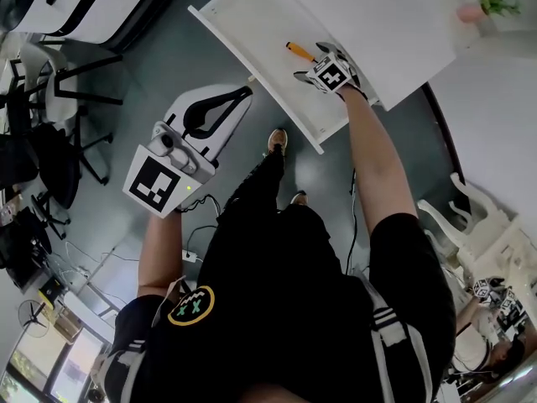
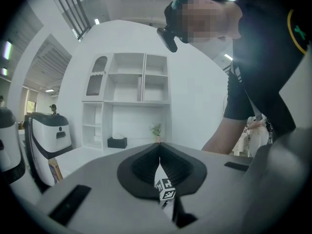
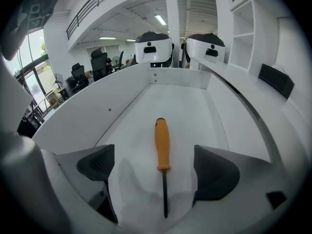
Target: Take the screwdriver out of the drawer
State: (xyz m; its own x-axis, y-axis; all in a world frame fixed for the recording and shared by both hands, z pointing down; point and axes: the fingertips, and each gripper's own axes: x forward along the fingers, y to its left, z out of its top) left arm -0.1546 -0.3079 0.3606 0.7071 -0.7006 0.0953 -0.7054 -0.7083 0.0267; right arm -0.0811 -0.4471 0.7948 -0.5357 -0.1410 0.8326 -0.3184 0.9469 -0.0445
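A screwdriver (image 3: 163,150) with an orange handle and a dark shaft lies flat on the floor of the white pulled-out drawer (image 3: 122,116). My right gripper (image 3: 158,172) hangs open just above it, one jaw on each side, the pads not touching it. In the head view the screwdriver (image 1: 299,52) shows beside the right gripper (image 1: 306,75) inside the drawer (image 1: 252,65). My left gripper (image 1: 220,106) is held out over the floor, left of the drawer. In the left gripper view its dark pads (image 2: 160,167) meet with nothing between them.
The drawer's side walls (image 3: 87,116) rise on both sides of the screwdriver. A white shelf unit (image 2: 129,99) with a small plant (image 2: 156,129) stands far off. Office chairs (image 1: 50,99) and white machines (image 1: 92,2) stand on the grey floor to the left.
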